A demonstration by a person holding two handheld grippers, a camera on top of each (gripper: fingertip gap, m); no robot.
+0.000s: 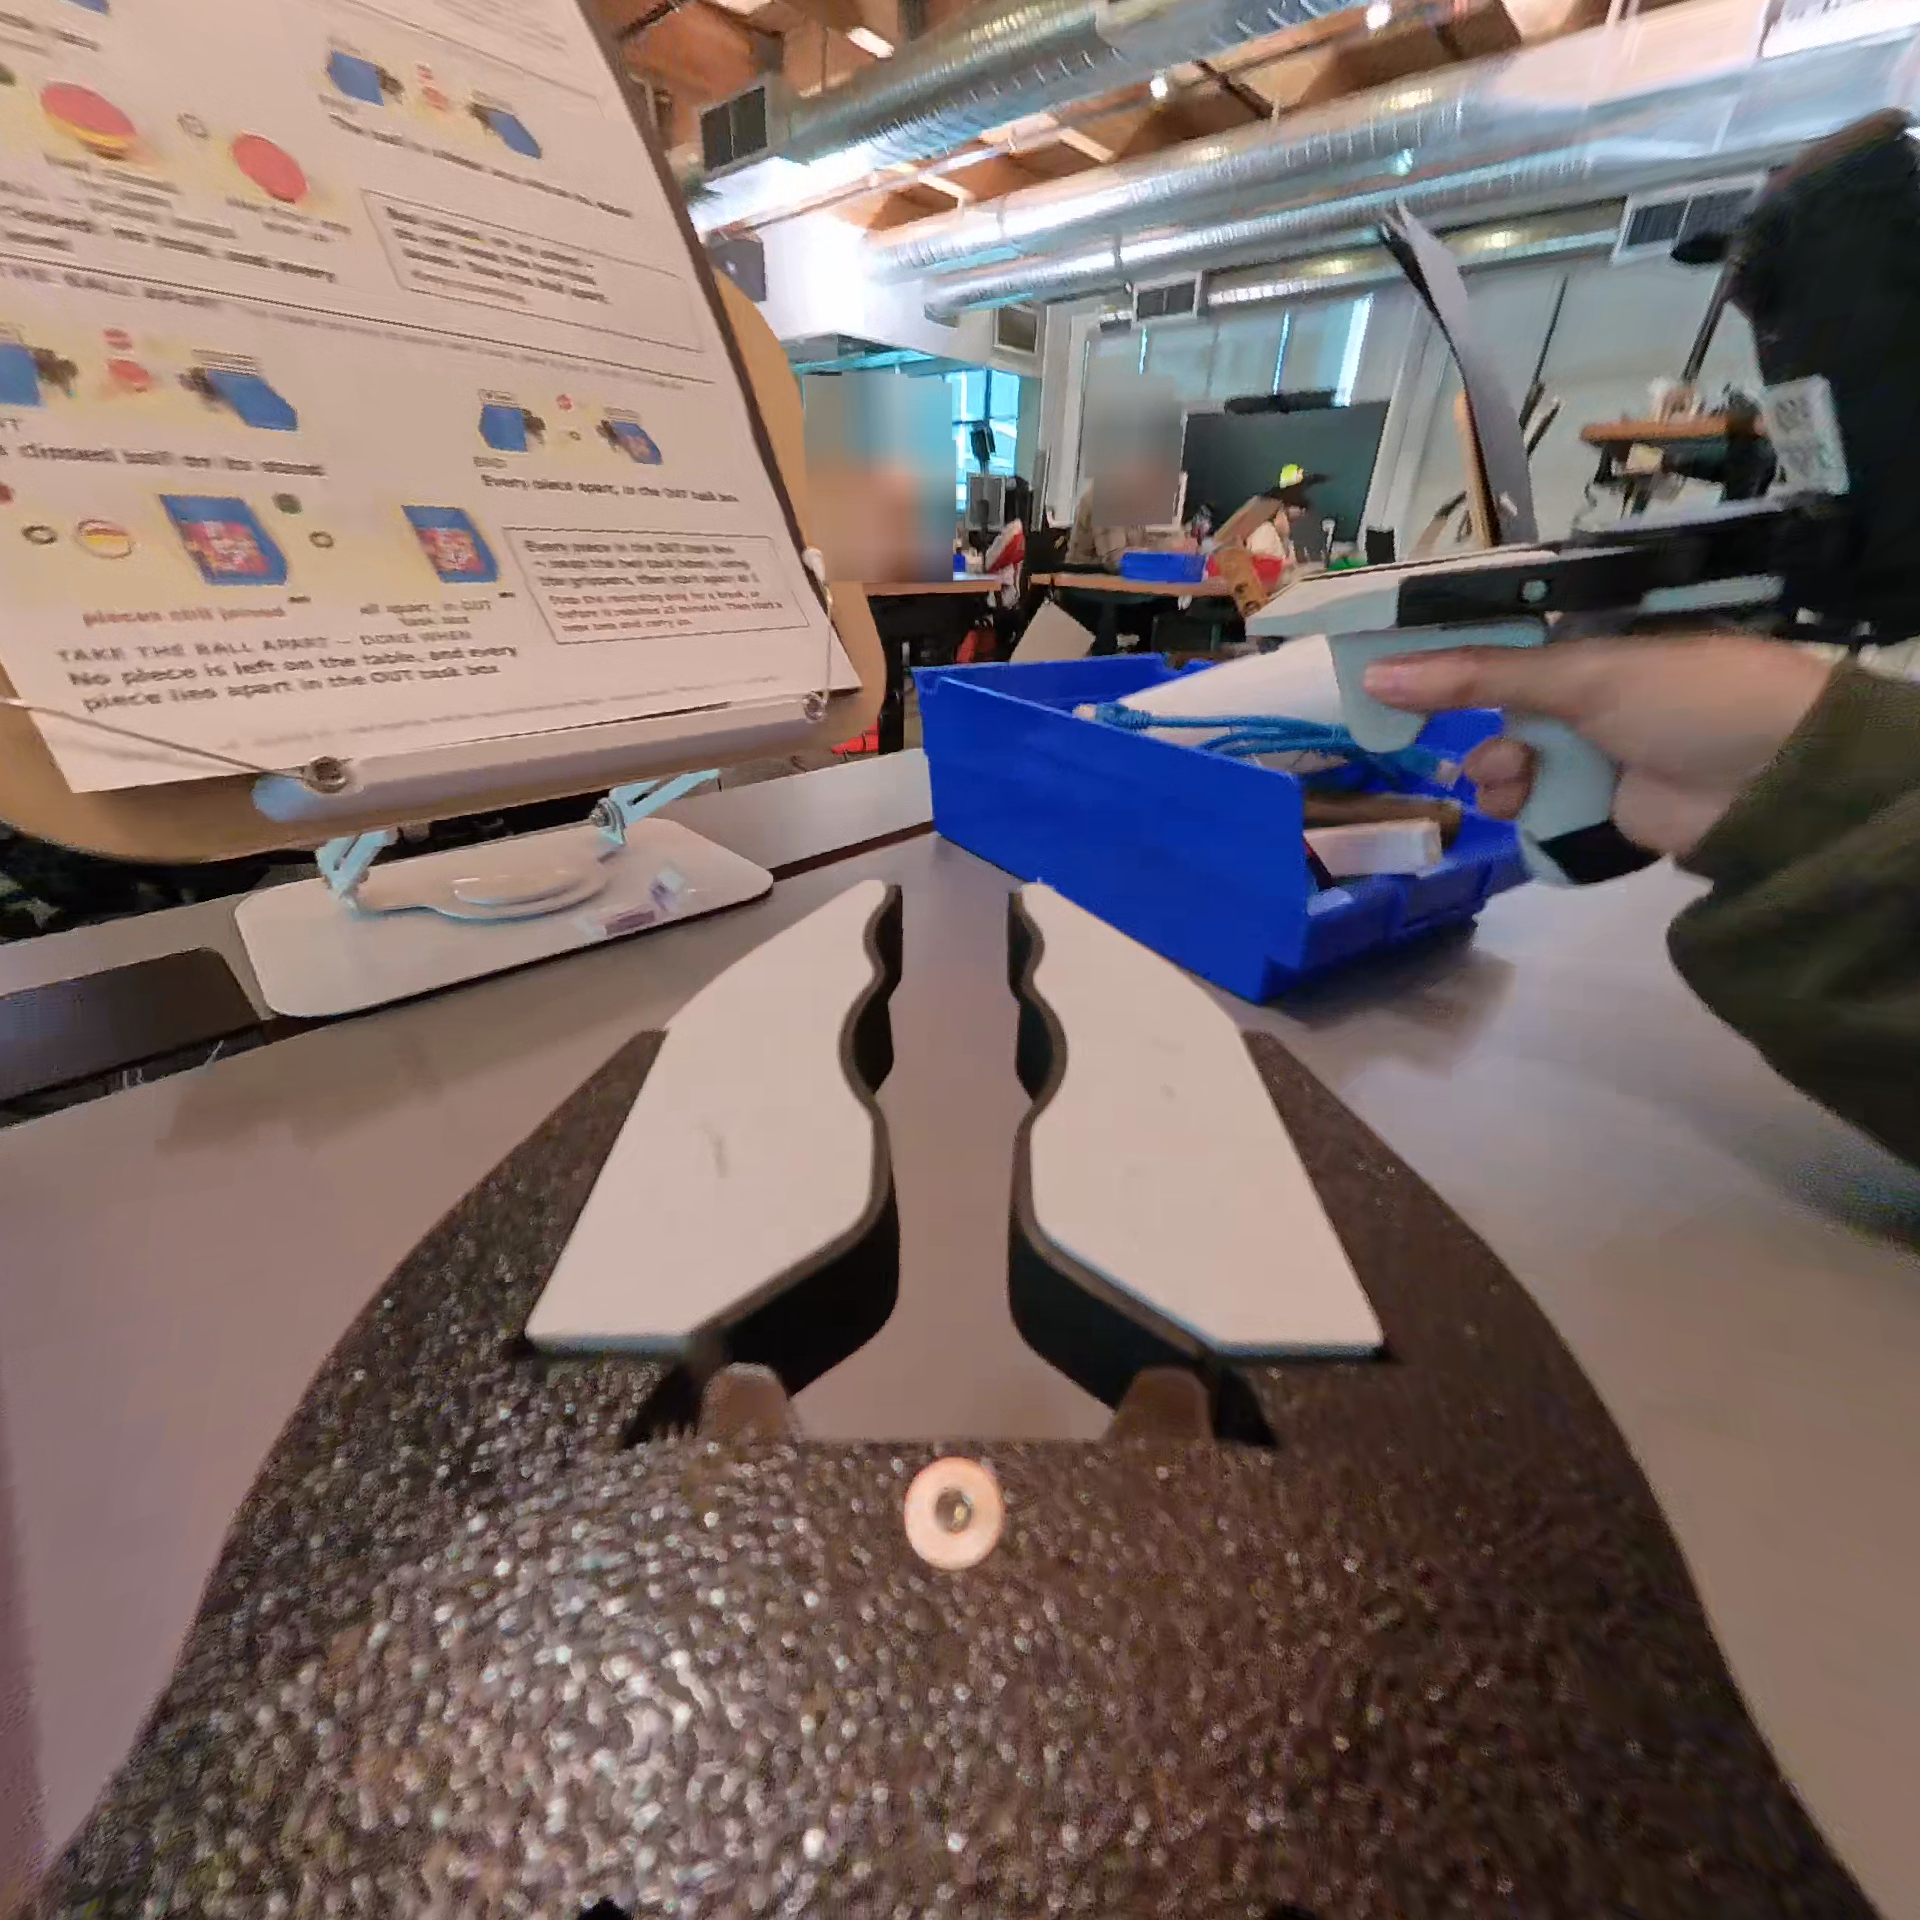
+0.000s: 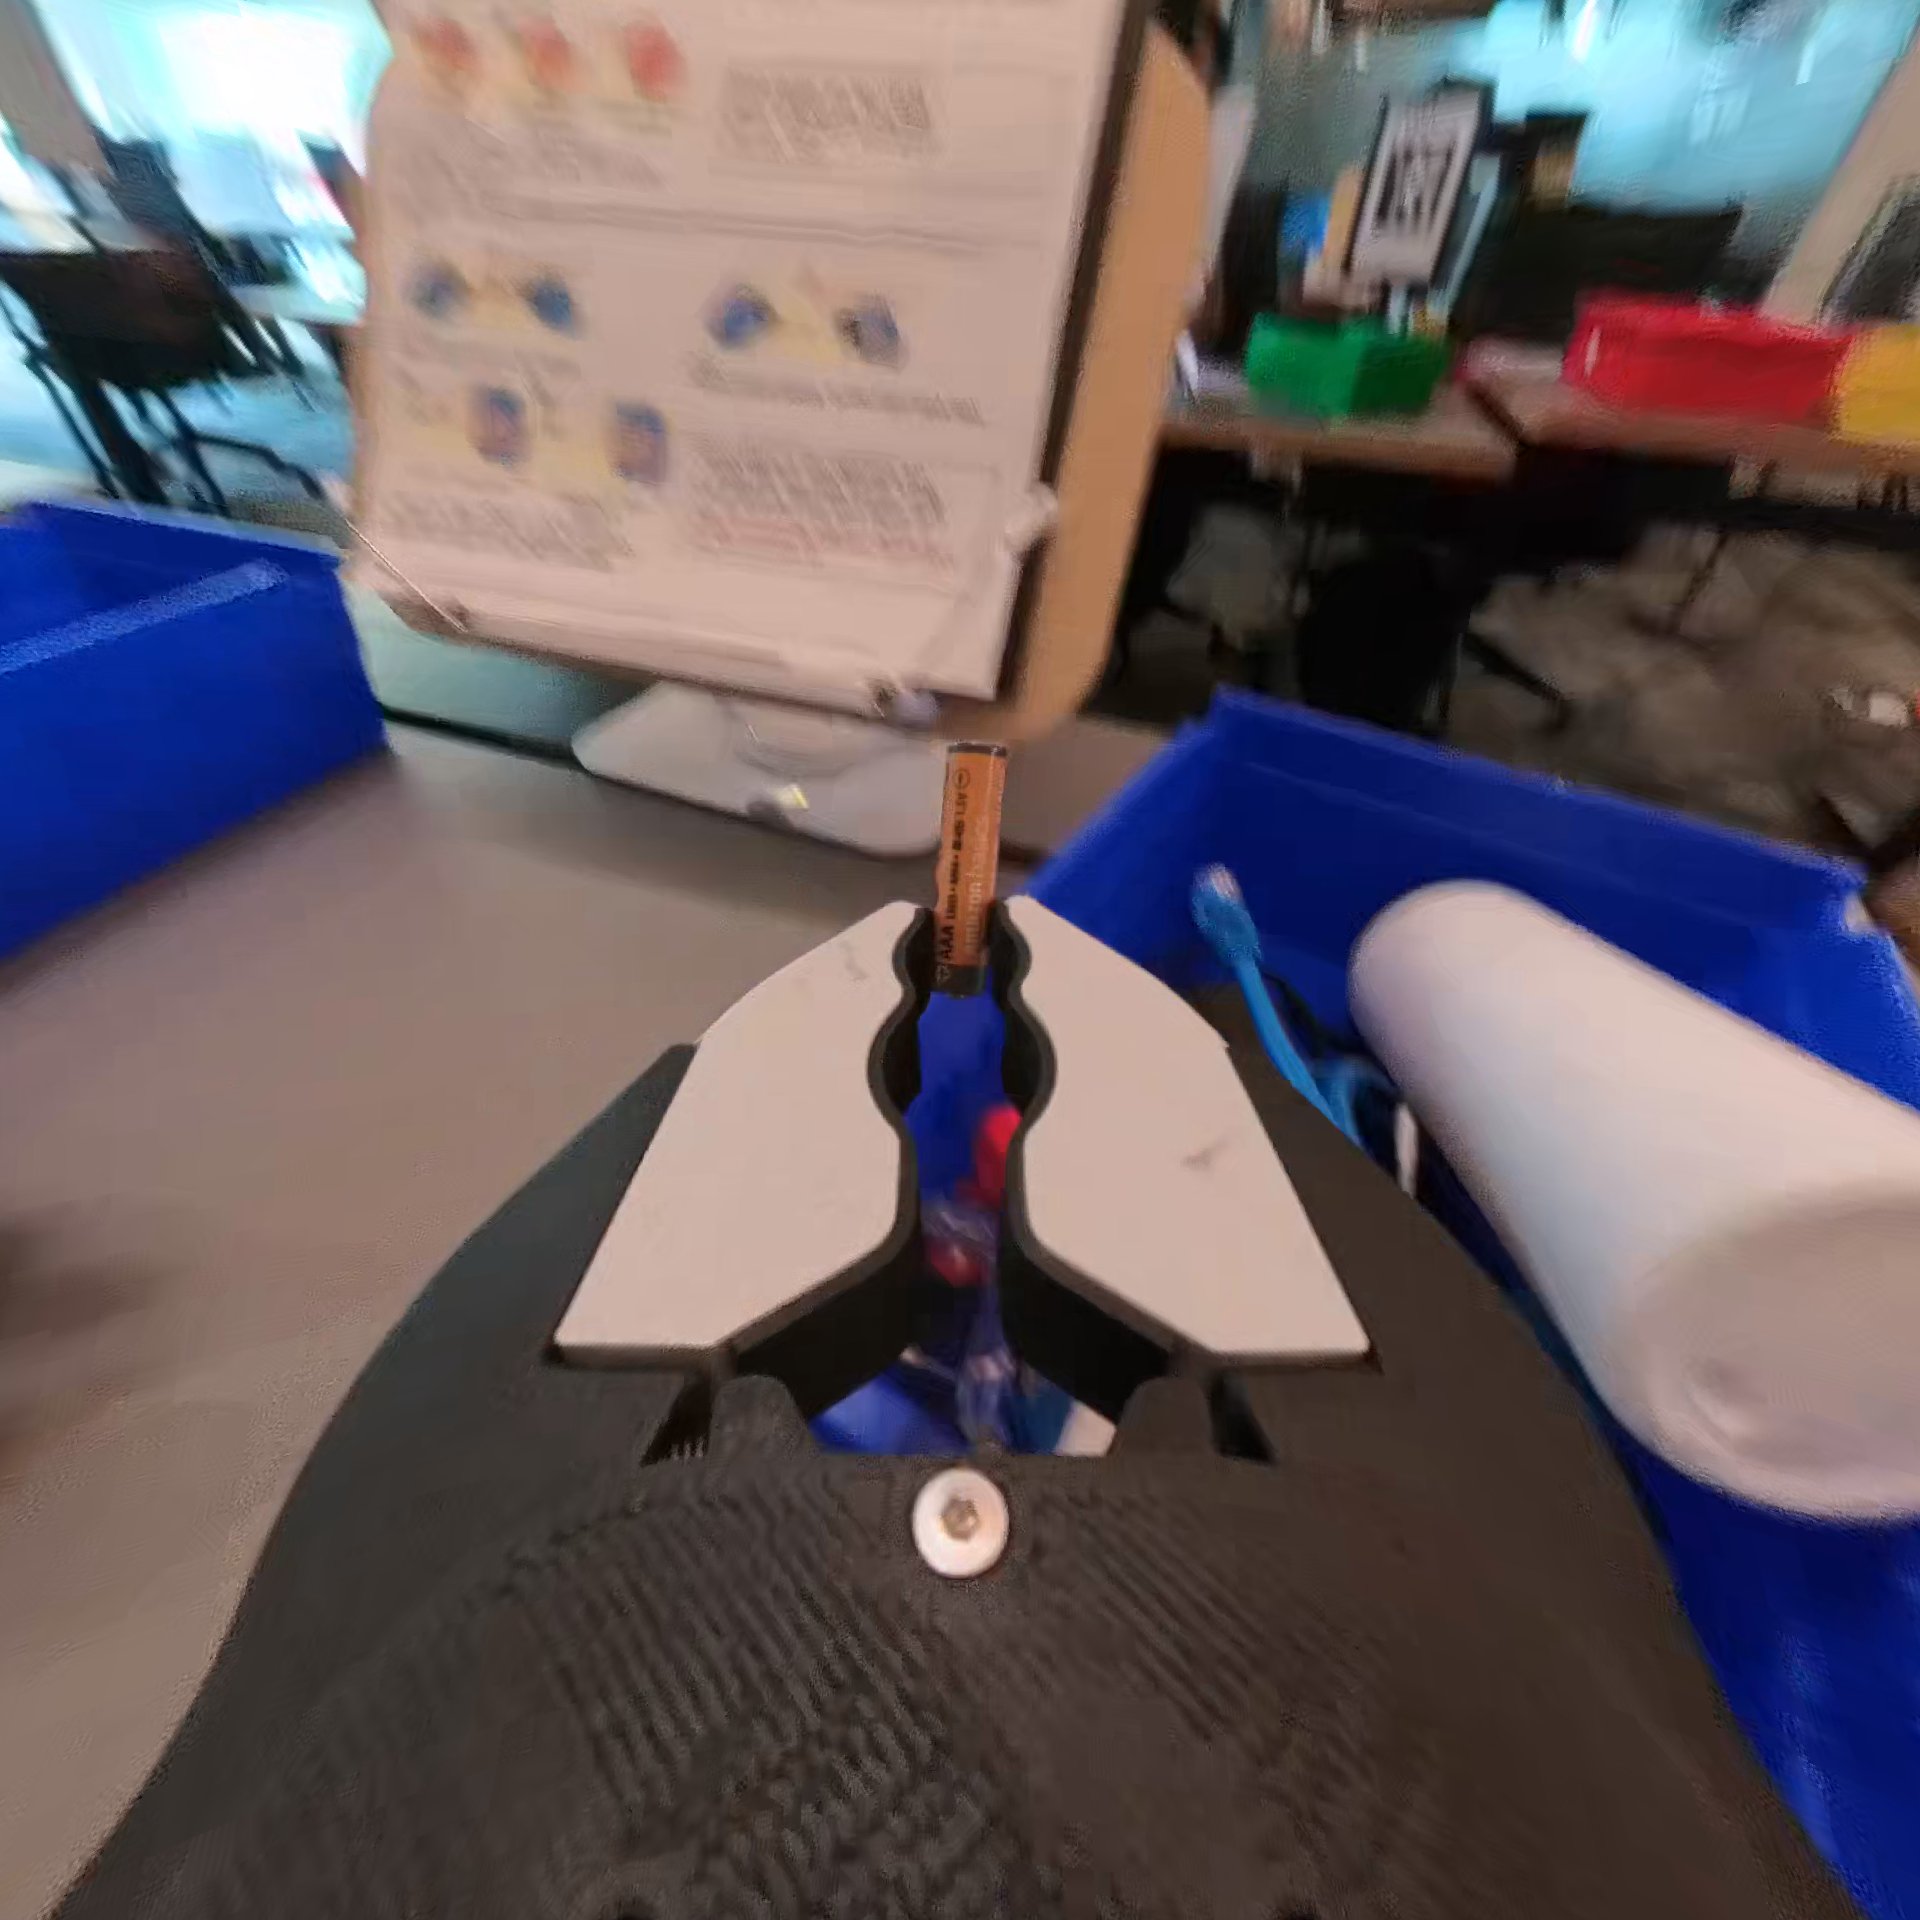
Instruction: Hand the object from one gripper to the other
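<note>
1. We see the right gripper point(image 2: 961, 920) clamped on a battery point(image 2: 968, 873), which stands upright between its fingertips with most of its length sticking up above them
2. The battery is orange and black, and it is held above the near corner of a blue bin point(image 2: 1455, 821), clear of the table point(image 2: 312, 987)
3. In that bin lie a white roll point(image 2: 1621, 1174) and a blue cable point(image 2: 1236, 935); something red and blue shows through the gap behind the fingers, too blurred for us to name
4. The left gripper point(image 1: 954, 914) has its fingers apart with nothing between them, low over the grey table point(image 1: 1507, 1143)
5. From the left wrist view, the right gripper point(image 1: 1382, 603) is up over the bin point(image 1: 1122, 831), gripped by a hand point(image 1: 1621, 727) in a dark sleeve; the battery is not visible from here
6. An instruction sheet point(image 1: 364, 364) leans on a stand point(image 1: 499, 914) beyond the left gripper
7. A second blue bin point(image 2: 156, 675) sits at the left edge of the right wrist view, well apart from the first
</note>
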